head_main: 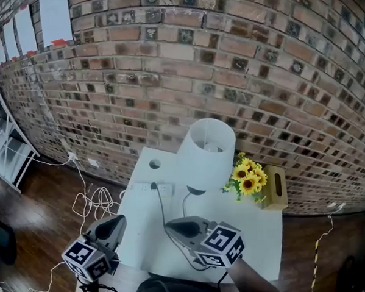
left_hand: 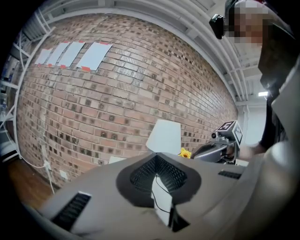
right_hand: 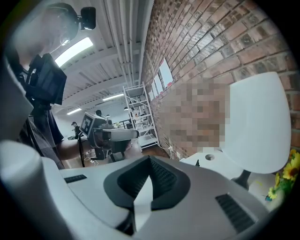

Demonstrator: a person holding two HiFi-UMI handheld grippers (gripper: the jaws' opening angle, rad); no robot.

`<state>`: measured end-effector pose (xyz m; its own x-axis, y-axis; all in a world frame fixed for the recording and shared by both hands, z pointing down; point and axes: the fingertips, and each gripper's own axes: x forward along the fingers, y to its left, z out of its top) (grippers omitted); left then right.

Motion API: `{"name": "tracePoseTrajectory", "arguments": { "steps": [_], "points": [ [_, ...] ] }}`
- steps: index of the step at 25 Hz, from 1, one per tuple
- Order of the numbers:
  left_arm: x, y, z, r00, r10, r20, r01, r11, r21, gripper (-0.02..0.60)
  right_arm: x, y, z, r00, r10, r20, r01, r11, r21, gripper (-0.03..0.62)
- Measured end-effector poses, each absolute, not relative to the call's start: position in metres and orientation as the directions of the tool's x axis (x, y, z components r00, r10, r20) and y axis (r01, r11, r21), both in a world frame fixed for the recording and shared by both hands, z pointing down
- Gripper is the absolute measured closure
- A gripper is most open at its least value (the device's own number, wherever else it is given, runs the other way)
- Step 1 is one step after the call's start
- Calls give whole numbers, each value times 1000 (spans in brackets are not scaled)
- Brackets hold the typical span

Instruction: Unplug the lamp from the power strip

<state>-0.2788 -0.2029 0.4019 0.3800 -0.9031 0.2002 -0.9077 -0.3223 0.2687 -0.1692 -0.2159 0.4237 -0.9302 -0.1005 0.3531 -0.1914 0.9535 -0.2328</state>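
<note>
A lamp with a white shade (head_main: 206,148) and a black base (head_main: 196,190) stands on the white table (head_main: 260,236). Its black plug (head_main: 153,186) sits in a white power strip (head_main: 149,188) at the table's left edge, and the cord runs toward me. My left gripper (head_main: 120,219) hovers shut at the table's near left corner, short of the strip. Beside it, over the near middle of the table, my right gripper (head_main: 168,225) is shut too. Neither holds anything. The left gripper view shows the lamp (left_hand: 165,136) ahead past the jaws; the right gripper view has the shade (right_hand: 255,122) close by.
Yellow sunflowers (head_main: 248,177) and a wooden box (head_main: 274,187) stand right of the lamp. A brick wall (head_main: 227,60) runs behind the table. The tabletop has a round cable hole (head_main: 155,164) at the back left. White cables (head_main: 91,202) lie on the floor, left.
</note>
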Motion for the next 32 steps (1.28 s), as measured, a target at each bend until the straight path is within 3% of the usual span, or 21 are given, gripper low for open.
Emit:
{"name": "tracePoseTrajectory", "arguments": {
  "steps": [20,32],
  "points": [
    [-316,-304,480,485,-780,395,-863,-500,73,588,-192,-275,487,-813,-281,510,-439,871,-221,605],
    [-288,-341,523,510,-702,497,-815,-579,18,586,-195,-315,552,-737,-265,622,-466,866,-183,605]
  ]
}}
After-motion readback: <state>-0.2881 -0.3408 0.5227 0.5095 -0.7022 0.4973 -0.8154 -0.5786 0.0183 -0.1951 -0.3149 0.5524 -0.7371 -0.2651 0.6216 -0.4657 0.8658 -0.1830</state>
